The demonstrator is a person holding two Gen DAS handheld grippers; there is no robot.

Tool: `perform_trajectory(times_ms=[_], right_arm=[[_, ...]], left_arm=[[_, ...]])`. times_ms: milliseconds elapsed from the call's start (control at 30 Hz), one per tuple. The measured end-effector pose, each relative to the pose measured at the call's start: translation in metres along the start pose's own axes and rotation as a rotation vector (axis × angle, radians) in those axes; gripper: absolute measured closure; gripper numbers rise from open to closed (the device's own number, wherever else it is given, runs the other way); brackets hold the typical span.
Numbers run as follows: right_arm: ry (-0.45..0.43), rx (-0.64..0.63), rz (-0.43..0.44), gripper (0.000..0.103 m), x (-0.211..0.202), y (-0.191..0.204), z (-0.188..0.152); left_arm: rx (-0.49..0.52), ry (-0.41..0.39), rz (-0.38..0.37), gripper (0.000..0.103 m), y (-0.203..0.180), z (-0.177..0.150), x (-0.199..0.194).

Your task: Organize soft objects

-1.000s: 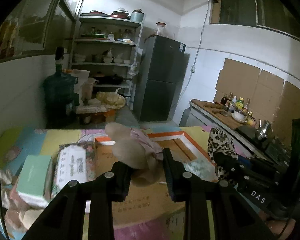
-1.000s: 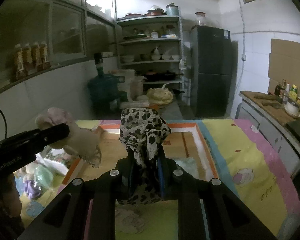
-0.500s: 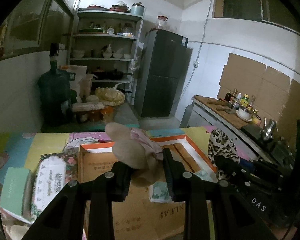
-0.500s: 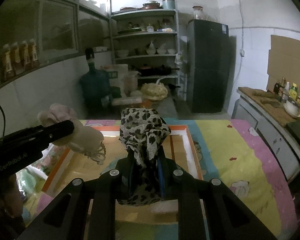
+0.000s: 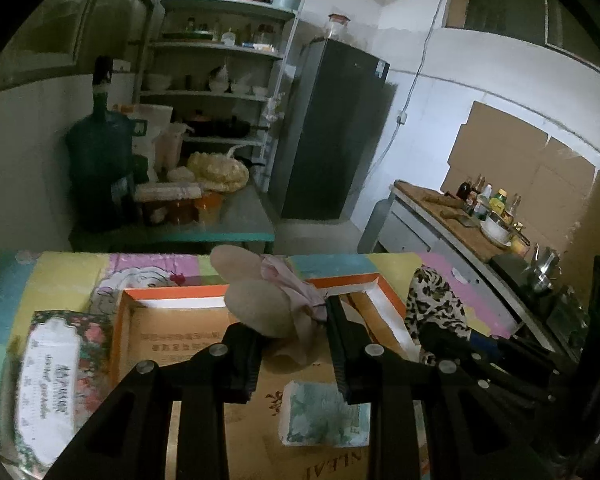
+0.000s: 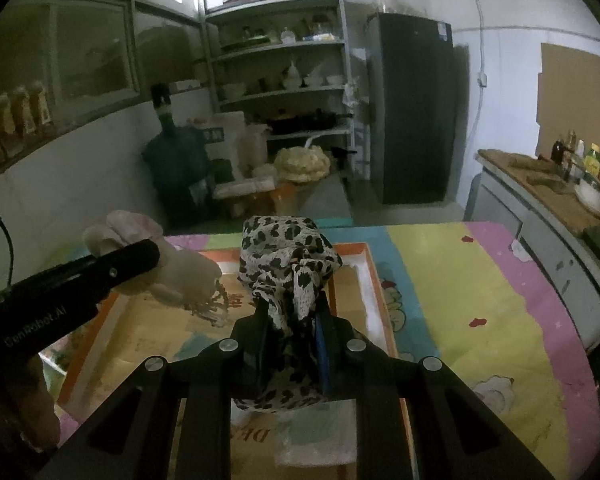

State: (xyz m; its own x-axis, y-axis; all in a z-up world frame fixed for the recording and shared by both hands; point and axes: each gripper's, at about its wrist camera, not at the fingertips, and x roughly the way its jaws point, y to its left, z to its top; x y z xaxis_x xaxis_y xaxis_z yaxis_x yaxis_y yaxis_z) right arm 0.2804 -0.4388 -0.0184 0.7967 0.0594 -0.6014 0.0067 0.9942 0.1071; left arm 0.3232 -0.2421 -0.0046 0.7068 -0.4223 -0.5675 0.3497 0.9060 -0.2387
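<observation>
Our left tool (image 5: 292, 336) is partly closed and clamped on a beige slipper (image 5: 260, 308), a soft rounded thing with pale pink fabric (image 5: 296, 292) bunched against it; we hold it in the air above the open cardboard box (image 5: 172, 344). From the right wrist view the same slipper (image 6: 180, 276) sticks out past the dark finger (image 6: 100, 276) of that tool, with a frayed dark fringe (image 6: 212, 308) hanging under it. What the fringe belongs to we cannot tell.

Our right tool (image 6: 290, 332) is nearly together, pinching a leopard-print cloth (image 6: 288, 264), thin and crumpled, knotted into a lump above the pads and hanging below them. It too is over the box, near its right wall (image 6: 376, 296).

The box has an orange rim and a brown printed floor; a pale green patterned packet (image 5: 324, 420) lies inside, partly hidden by our tool's frame. The worktop (image 6: 480, 300) wears a bright cartoon-print cover. The room is dim, so finer detail is lost.
</observation>
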Motion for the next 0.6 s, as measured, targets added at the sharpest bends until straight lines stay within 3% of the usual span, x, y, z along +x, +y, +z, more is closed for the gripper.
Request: perform_trajectory(times_ms=[600], right_arm=[[0.075,0.031,0.023,0.084,0.044,-0.022,0.001]], left_arm=[[0.021,0.074,0.038,0.073,-0.007,-0.005,0.045]])
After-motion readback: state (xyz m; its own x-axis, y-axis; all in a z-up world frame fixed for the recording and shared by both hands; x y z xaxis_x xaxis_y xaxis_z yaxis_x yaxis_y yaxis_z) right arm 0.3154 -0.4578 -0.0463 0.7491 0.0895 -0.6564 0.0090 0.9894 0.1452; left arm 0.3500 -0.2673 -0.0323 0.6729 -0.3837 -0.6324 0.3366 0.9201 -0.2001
